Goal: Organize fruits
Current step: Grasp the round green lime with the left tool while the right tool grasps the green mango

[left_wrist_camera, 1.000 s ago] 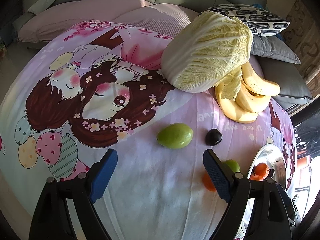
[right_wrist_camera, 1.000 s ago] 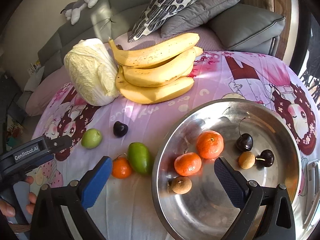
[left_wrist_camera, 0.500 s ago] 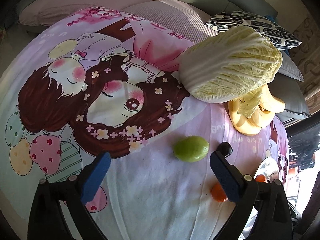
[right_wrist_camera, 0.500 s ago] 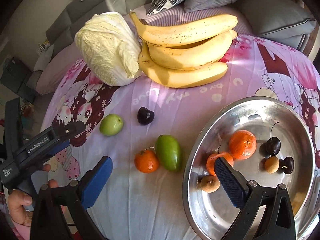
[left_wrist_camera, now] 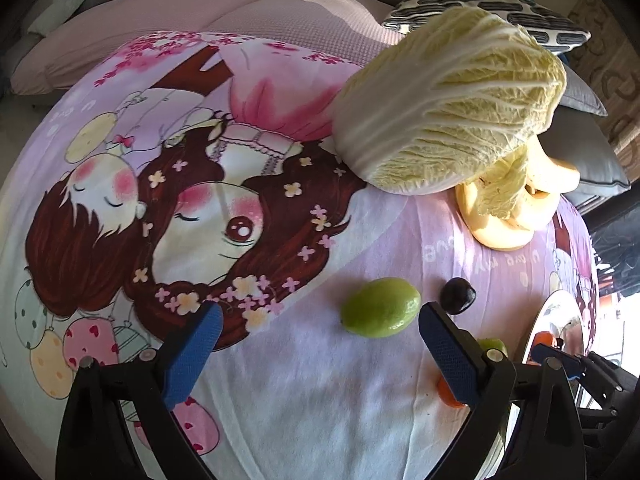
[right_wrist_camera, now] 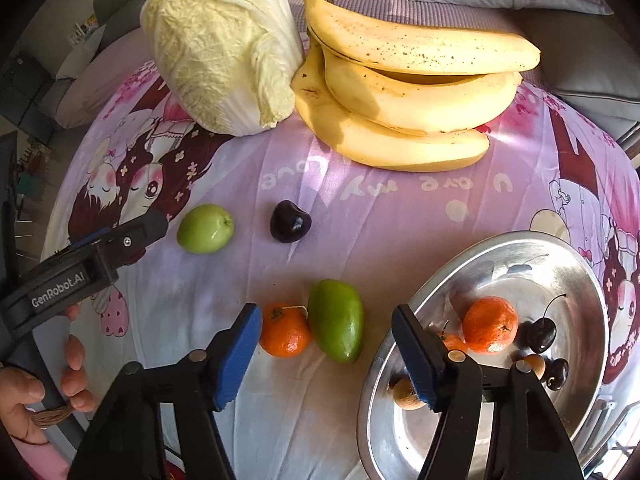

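Pink and lilac cartoon bedding [right_wrist_camera: 380, 216], printed with a dark-haired girl and the inverted words "Love my Love", covers the soft surface, with grey cushions behind. From the right wrist view, the right gripper [right_wrist_camera: 326, 344] stands wide apart, its blue textured pads holding nothing; between them lie a dimpled mandarin [right_wrist_camera: 285, 334] and a smooth green mango [right_wrist_camera: 337, 326], touching each other, the mango's long axis running from 11 to 5 o'clock with its narrow tip toward 5. At 3 o'clock of the gripper sits a shiny steel bowl [right_wrist_camera: 568, 264] holding two more mandarins, dark cherries with stems and small brown round fruits. At 11 o'clock lies a glossy dark cherry [right_wrist_camera: 290, 222], and farther toward 10 o'clock a round green fruit [right_wrist_camera: 205, 229]. At 12 o'clock a bunch of speckled yellow bananas [right_wrist_camera: 408, 92] lies with its long axis left to right, stems toward the crinkled napa cabbage [right_wrist_camera: 224, 44] beside it. At 9 o'clock a hand grips the left tool's black body, marked "GenRobot.AI". In the left wrist view, the left gripper [left_wrist_camera: 320, 340] is likewise spread wide and empty, the green fruit [left_wrist_camera: 380, 312] lying just inside its right pad, long axis left to right.
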`<state>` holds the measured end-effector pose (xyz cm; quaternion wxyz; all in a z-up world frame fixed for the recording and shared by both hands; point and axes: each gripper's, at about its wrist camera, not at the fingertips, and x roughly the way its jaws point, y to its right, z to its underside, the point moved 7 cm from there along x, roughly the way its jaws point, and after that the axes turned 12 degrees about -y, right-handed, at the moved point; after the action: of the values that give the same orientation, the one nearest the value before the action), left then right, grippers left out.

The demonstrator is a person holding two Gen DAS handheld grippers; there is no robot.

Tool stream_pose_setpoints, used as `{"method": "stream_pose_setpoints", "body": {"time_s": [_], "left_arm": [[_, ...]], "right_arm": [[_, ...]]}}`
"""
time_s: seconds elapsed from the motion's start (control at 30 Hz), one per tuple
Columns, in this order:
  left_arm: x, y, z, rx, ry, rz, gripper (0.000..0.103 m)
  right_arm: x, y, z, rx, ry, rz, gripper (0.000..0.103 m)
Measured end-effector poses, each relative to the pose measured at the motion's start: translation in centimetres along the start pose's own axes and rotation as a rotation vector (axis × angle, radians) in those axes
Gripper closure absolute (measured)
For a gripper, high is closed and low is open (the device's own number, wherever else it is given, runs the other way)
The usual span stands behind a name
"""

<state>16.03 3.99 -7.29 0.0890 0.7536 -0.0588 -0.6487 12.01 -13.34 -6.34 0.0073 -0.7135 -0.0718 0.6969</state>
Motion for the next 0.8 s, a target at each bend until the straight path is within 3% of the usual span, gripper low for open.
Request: {"method": "stream_pose_setpoints", "body": {"time_s": [0.1,0.27,0.33,0.6,0.73,0.8], "left_arm": [[0.4,1.0,-0.4,0.044,-0.003,-0.007,0.017],[1.6,2.3,-0.7,0.099,-0.033,0.001,0.029],[1.9,2.6,-0.8,0.117,-0.033,-0.018,0.036],[2.8,4.6,-0.9,0.182,-0.046,-0.004,0.041],[3.8,5.3,-0.7,0.209,-0.067,-0.016,0.051],[4.3,5.6,-0.6,0.213,-0.077,-0.022,0.052]], "right_arm": [[0.5,0.3,-0.3,0.001,-0.023,0.018,0.053],[1.1,0.5,-0.5,-0.003,-0.044,0.026,0.060],[1.3,0.4,-0.5,-0.008,-0.054,0.028,0.060],[2.5,0.3,-0.3,-0.005,-0.091,0.025,0.065],[2.8,0.2,-0.5,-0.002,-0.095,0.022,0.065],[3.0,0.0,-0.5,0.000,-0.098,0.021,0.065]]}}
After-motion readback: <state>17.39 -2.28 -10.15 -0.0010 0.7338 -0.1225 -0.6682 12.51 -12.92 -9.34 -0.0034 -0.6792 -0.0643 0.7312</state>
